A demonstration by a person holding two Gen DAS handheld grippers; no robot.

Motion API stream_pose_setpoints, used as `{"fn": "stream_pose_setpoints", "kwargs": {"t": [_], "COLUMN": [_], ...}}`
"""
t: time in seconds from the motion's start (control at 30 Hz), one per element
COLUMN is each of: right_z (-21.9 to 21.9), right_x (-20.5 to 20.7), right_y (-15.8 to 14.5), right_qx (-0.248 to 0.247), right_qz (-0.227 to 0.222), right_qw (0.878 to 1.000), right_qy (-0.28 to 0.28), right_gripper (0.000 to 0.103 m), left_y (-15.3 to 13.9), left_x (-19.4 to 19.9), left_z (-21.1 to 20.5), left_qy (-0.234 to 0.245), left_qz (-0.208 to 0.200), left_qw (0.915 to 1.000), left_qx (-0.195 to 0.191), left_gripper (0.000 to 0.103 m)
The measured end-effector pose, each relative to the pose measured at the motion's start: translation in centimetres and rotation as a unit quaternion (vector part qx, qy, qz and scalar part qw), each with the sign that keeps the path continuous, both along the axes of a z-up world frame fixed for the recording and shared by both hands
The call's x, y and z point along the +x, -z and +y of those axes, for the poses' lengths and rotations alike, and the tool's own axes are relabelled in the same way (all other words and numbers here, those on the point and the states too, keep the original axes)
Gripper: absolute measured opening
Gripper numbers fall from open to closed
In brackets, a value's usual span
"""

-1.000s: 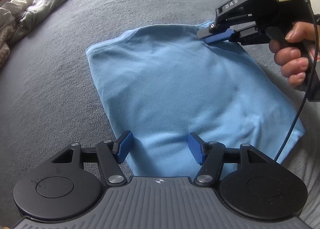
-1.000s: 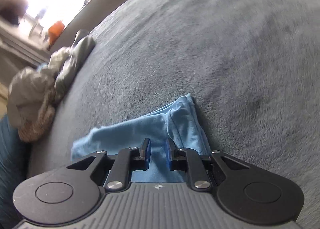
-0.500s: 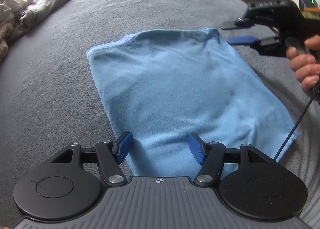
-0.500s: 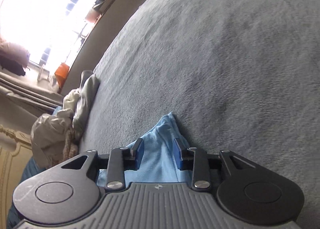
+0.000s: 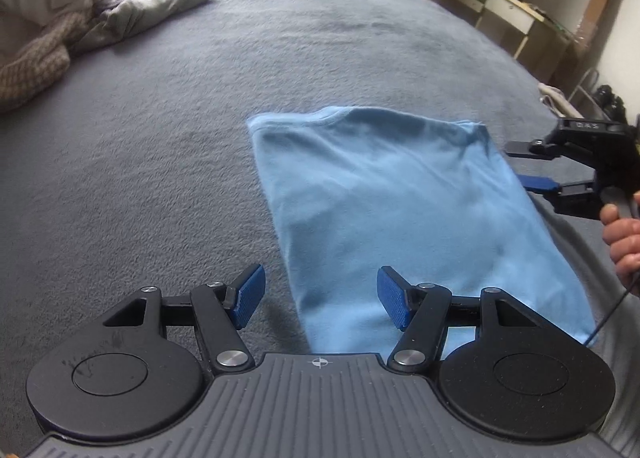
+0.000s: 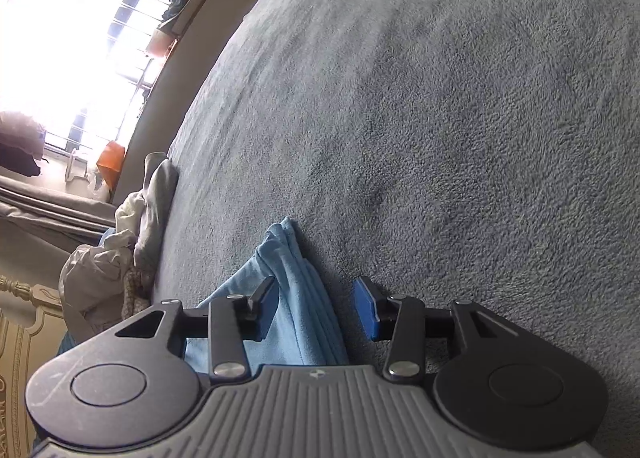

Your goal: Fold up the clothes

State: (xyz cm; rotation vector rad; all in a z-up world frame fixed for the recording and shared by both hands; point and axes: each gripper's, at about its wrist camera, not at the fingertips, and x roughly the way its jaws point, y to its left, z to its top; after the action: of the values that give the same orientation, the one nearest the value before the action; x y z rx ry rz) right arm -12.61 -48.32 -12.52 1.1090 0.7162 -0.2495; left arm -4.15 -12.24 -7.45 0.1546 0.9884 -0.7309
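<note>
A light blue shirt [image 5: 400, 218] lies folded flat on the grey blanket [image 5: 180, 146]. My left gripper [image 5: 320, 294] hovers open over its near left edge, with nothing pressed between the pads. My right gripper [image 5: 528, 165], held by a hand [image 5: 624, 234], sits just off the shirt's far right corner. In the right wrist view that corner of the shirt [image 6: 288, 258] lies bunched between the fingers of the right gripper [image 6: 316, 290]. The jaws are opening and the right pad [image 6: 366, 310] stands apart from the cloth.
A pile of grey and white clothes [image 5: 60, 18] lies at the blanket's far left, also seen as the clothes pile [image 6: 120, 242] under a bright window [image 6: 80, 38]. A wooden shelf [image 5: 500, 2] stands at the back right. Bare blanket [image 6: 440, 138] stretches beyond the shirt.
The right gripper let go of the shirt's far right corner, spread its jaws and drew off to the right and rolled. The corner dropped flat. The left gripper shifted left.
</note>
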Motion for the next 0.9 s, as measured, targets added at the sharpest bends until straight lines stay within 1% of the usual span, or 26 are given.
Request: {"fn": "stream_pose_setpoints", "kwargs": {"t": [0.1,0.37,0.9], "right_z": [-0.08,-0.24,-0.07], "right_x": [-0.25,-0.66,-1.04], "right_y": [0.16,0.66,0.72], "right_qx": [0.002,0.014,0.007], "right_qz": [0.0,0.002,0.004], "right_qw": [1.0,1.0,1.0], "right_qy": [0.001,0.008,0.006], "right_gripper": [0.045,0.045,0.046], "left_y": [0.51,0.88,1.08], "left_x": [0.21,0.25,0.0], "left_z": [0.0,-0.23,-0.16], "left_qy": [-0.006,-0.003,0.007], "left_qz": [0.009,0.01,0.005], "left_qw": [0.9999,0.9999,0.9999], "left_qx": [0.005,0.009,0.014], "left_gripper": [0.062,0.063,0.064]}}
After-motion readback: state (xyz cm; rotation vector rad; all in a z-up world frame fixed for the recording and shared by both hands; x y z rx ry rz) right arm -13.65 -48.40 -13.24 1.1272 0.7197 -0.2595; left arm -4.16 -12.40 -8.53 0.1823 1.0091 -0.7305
